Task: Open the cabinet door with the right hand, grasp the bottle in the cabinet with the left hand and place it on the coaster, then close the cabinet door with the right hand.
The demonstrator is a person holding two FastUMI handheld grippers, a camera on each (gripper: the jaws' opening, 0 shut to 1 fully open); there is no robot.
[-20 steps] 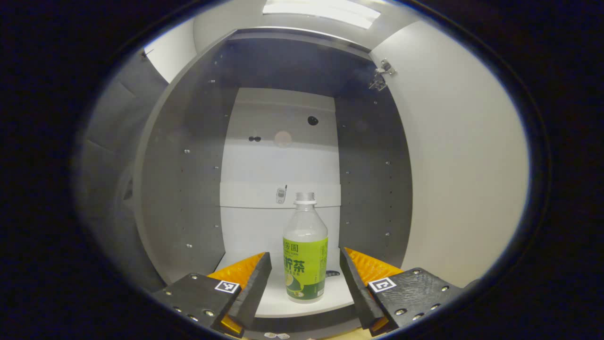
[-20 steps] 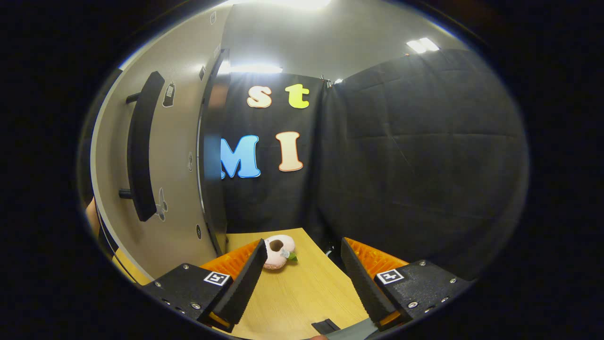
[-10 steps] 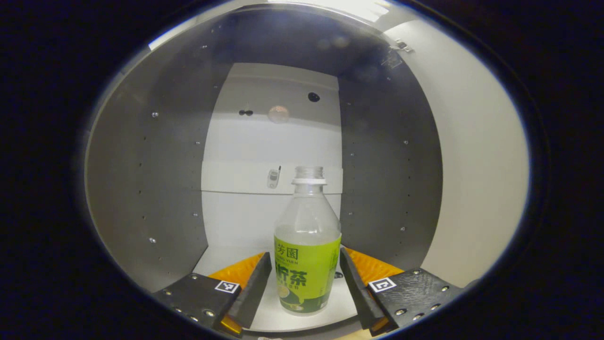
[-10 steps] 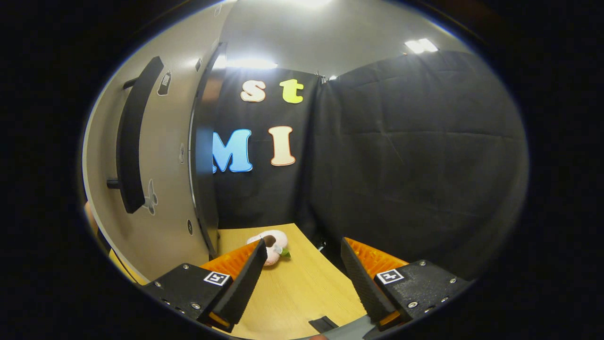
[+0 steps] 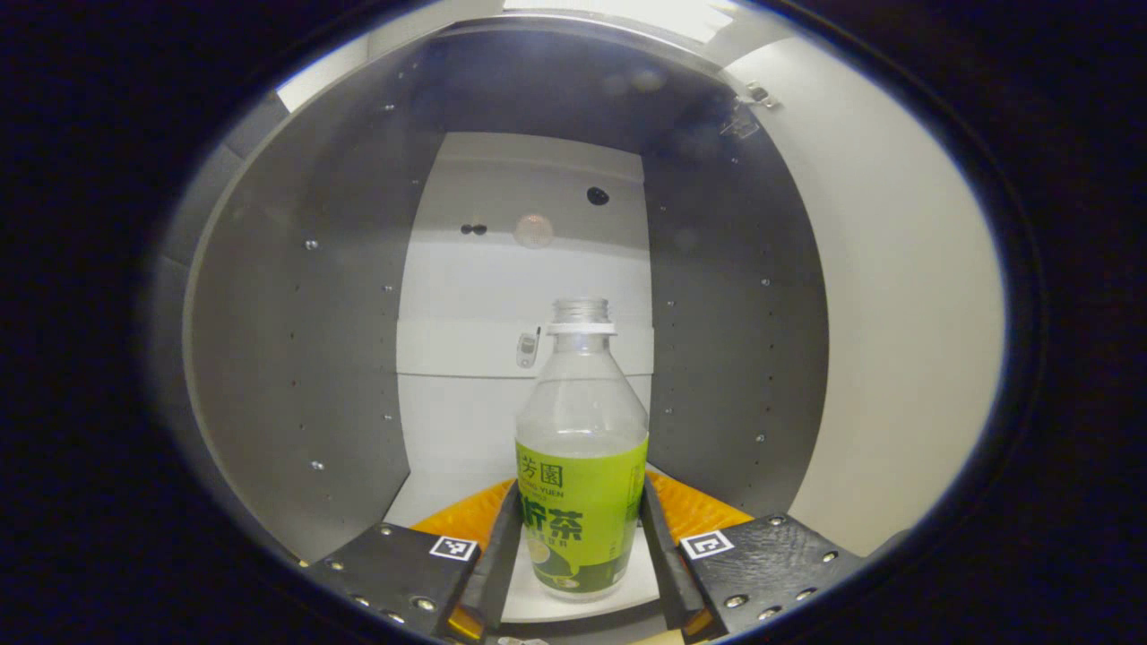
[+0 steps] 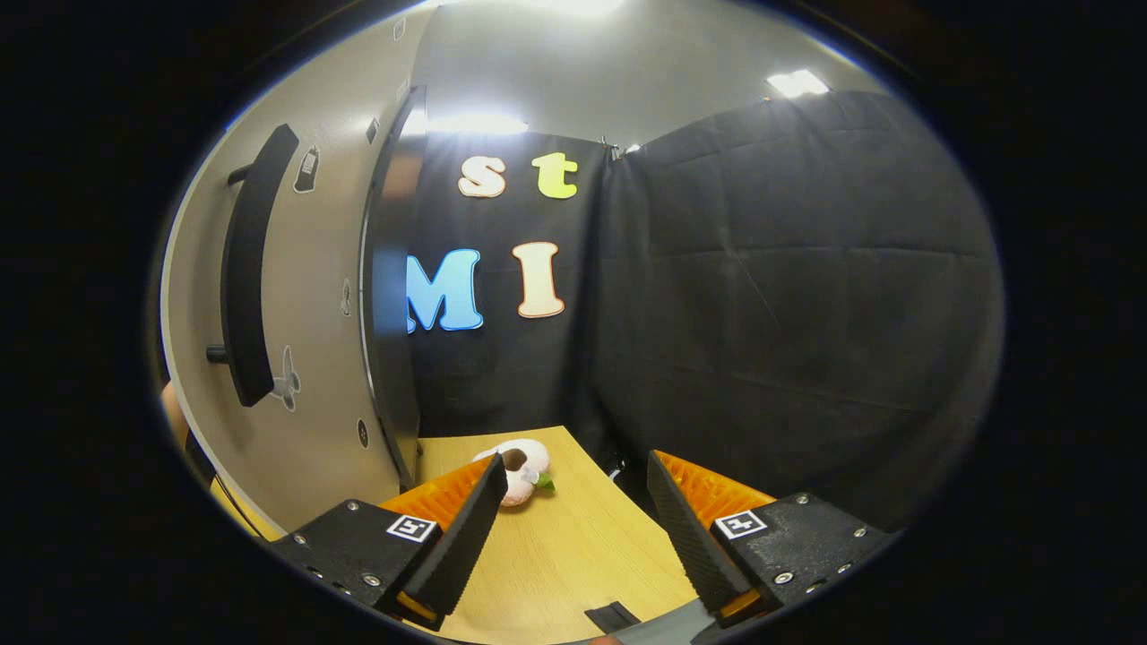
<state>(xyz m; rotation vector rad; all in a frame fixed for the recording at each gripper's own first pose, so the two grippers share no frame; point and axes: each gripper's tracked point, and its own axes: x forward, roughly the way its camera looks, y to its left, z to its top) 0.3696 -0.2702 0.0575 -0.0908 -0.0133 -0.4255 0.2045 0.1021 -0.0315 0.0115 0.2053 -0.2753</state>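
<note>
In the left gripper view a clear uncapped bottle [image 5: 581, 448] with a green label stands upright on the white floor of the open cabinet [image 5: 296, 358]. My left gripper [image 5: 581, 546] is shut on the bottle, with both black fingers pressed against the label's sides. The cabinet door [image 5: 896, 340] stands swung open at the right. In the right gripper view my right gripper [image 6: 573, 528] hangs open over the wooden table [image 6: 573, 555], with nothing between its fingers. The open door [image 6: 314, 322] with its black bar handle [image 6: 246, 269] is at the left of that view.
A pink plush toy [image 6: 520, 461] lies on the table beyond the right gripper, near the door's edge. A small black flat piece [image 6: 614, 618] sits at the table's near edge. Black cloth walls close off the back and right.
My left gripper moved into the cabinet until the bottle stood between its fingers, then the fingers closed onto the label. The right gripper stayed nearly still.
</note>
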